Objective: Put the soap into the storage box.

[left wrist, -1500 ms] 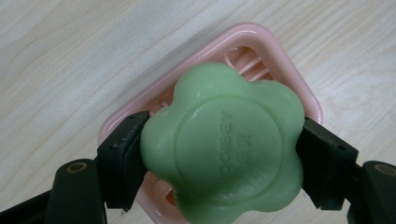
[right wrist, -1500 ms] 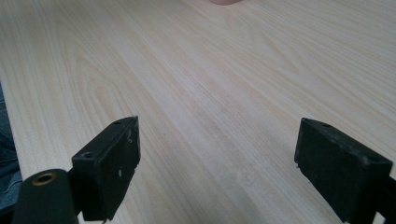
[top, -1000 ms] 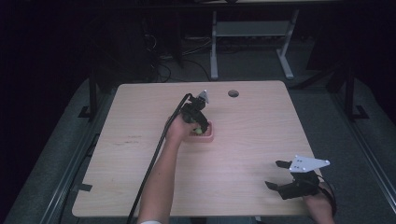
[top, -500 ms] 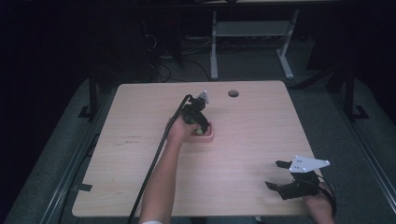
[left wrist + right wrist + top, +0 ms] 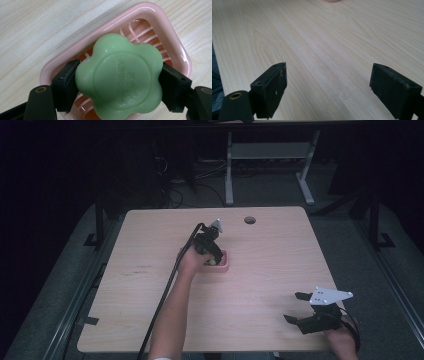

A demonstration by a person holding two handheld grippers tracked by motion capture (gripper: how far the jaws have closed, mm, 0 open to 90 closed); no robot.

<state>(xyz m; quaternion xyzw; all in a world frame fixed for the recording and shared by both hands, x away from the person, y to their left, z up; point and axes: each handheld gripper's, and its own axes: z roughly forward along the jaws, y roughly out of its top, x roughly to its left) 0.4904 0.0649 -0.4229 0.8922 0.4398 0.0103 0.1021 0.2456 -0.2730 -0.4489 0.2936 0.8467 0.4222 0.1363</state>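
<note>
Left gripper (image 5: 212, 256), centre of the table (image 5: 260, 270): jaws clamped on a green flower-shaped soap bar (image 5: 120, 76), one pad on each side of it, directly over a pink slotted soap dish (image 5: 175, 47). I cannot tell whether the bar already rests on the slats or hangs just above them.

Handling, judged: the bar looks solid, stiff and light, with a waxy, smooth face, so probably slippery under hard pads. Best hold is across two opposite notches between petals, as now, where the pads seat rather than slide off a rounded lobe. Too much squeeze would likely dent it. The dish looks like thin, light plastic and may skid if nudged.

Right gripper (image 5: 320, 312), at about 4 o'clock from the dish near the table's near edge: jaws wide apart, nothing between them, bare wood below.

View differences: the left gripper view gives the embossed lettering on the soap, the petal outline and the dish slats. The high view reduces the soap to a green speck but gives the dish's place on the table and the spacing of the two grippers, well apart.
</note>
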